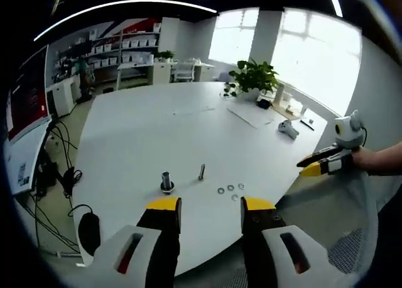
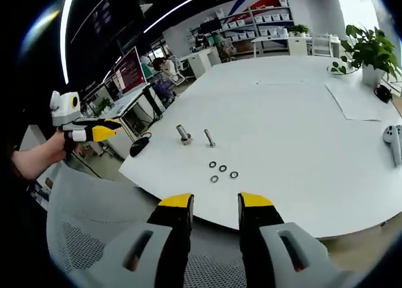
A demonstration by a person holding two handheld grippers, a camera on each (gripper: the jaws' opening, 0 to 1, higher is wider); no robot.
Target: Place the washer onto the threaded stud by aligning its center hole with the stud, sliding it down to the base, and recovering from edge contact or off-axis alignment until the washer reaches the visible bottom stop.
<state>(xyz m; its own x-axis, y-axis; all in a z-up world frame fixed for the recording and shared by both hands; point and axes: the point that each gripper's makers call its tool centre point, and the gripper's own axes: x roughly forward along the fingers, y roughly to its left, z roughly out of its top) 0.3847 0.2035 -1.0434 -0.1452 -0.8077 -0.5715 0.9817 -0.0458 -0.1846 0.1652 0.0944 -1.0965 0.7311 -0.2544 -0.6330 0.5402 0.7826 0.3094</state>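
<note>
Several small steel washers point(image 1: 230, 188) point(image 2: 223, 169) lie loose near the front edge of the white table point(image 1: 157, 131) point(image 2: 295, 112). Behind them stand a thin upright threaded stud point(image 1: 201, 171) point(image 2: 209, 138) and a thicker stud with a wide base point(image 1: 166, 182) point(image 2: 183, 134). My left gripper point(image 1: 211, 205) hovers off the table edge, open and holding nothing; it also appears at the left of the right gripper view point(image 2: 94, 129), held by a hand. My right gripper point(image 2: 215, 201) is open and holds nothing, short of the table; it enters the left gripper view from the right point(image 1: 323, 161).
A grey mesh chair point(image 2: 94, 231) sits below the table edge under the grippers. On the far side are a potted plant point(image 1: 253, 77) point(image 2: 370, 49), a sheet of paper point(image 2: 361, 99) and a white controller point(image 1: 287, 129) point(image 2: 392, 140). Cables point(image 1: 63, 175) trail on the floor at left.
</note>
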